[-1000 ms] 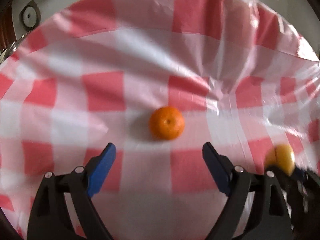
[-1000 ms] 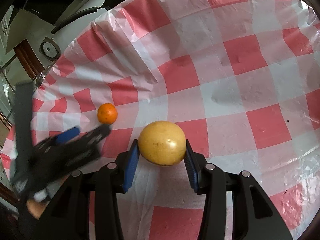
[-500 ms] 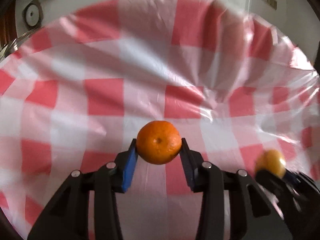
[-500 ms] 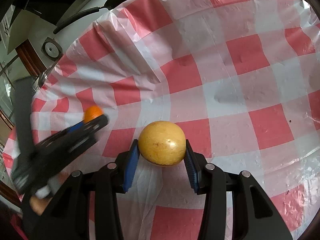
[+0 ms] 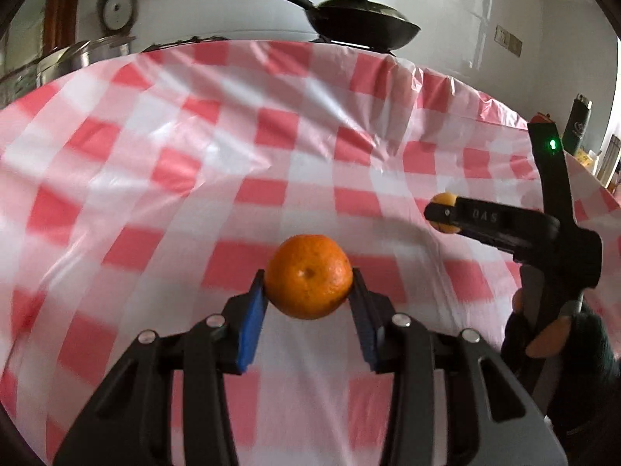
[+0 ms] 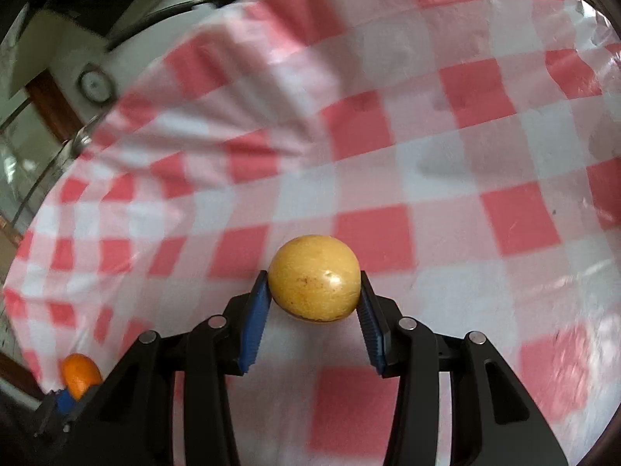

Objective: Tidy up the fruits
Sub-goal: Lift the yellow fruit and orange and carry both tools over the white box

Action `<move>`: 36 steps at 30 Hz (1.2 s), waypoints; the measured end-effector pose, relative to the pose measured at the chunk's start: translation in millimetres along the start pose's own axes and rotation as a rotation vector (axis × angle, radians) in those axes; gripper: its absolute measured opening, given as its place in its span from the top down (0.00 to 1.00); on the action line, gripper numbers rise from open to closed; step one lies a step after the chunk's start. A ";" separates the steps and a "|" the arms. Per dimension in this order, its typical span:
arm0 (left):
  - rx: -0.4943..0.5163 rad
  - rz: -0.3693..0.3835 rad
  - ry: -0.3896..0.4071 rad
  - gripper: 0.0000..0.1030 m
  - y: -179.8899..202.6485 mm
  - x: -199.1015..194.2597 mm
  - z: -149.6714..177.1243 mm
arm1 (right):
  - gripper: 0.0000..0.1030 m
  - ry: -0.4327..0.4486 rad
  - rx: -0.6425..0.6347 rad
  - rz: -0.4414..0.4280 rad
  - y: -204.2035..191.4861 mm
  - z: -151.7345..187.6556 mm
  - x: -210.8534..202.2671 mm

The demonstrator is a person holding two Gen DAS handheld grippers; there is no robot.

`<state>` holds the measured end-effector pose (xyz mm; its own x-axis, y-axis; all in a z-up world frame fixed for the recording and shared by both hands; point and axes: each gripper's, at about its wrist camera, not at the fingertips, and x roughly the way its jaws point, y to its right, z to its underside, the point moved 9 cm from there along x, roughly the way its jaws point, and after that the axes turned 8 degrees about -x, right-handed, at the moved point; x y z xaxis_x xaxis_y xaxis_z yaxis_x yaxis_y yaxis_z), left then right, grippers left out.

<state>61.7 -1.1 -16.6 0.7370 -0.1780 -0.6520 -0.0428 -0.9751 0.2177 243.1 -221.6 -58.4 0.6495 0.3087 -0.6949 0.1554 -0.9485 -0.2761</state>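
Note:
My left gripper [image 5: 309, 283] is shut on an orange mandarin [image 5: 309, 275], held clear above the red-and-white checked tablecloth [image 5: 155, 178]. Its blue pads press the fruit from both sides. In the left wrist view the right gripper [image 5: 440, 213] shows at the right, side on, with a sliver of yellow fruit [image 5: 445, 198] at its tip. My right gripper [image 6: 313, 291] is shut on that round yellow fruit [image 6: 313, 277], also off the cloth. The mandarin [image 6: 79, 374] and the left gripper's tip [image 6: 64, 402] show at the lower left of the right wrist view.
A black frying pan [image 5: 361, 23] sits beyond the table's far edge, with a steel pot [image 5: 77, 54] to its left. A dark bottle [image 5: 578, 124] stands at the far right. A person's hand [image 5: 551, 334] holds the right gripper's handle. The cloth is wrinkled.
My left gripper closed on the mandarin, lifted it and swung away across the table, so it now sits at the lower left of the right wrist view. The right gripper kept hold of the yellow fruit.

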 end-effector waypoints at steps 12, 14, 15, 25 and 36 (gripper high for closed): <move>-0.100 -0.107 -0.021 0.59 -92.4 -77.7 70.7 | 0.58 -0.089 -0.188 -0.216 -132.3 88.9 -53.7; -0.129 -0.110 -0.029 0.59 -104.7 -88.0 81.0 | 0.58 -0.099 -0.217 -0.245 -149.1 105.6 -62.4; -0.145 -0.110 -0.023 0.59 -110.7 -95.3 84.4 | 0.58 -0.101 -0.233 -0.258 -157.2 113.2 -67.1; -0.172 -0.140 0.025 0.59 -141.2 -143.9 101.2 | 0.58 -0.131 -0.416 -0.338 -234.4 181.5 -98.5; -0.217 -0.157 0.068 0.59 -181.5 -197.7 127.2 | 0.58 -0.143 -0.624 -0.408 -299.8 243.9 -135.4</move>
<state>-162.0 194.2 -19.6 0.7671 -0.0108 -0.6414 0.2152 -0.9376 0.2732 -73.0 38.3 -43.5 0.3538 0.6092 -0.7097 0.7826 -0.6084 -0.1321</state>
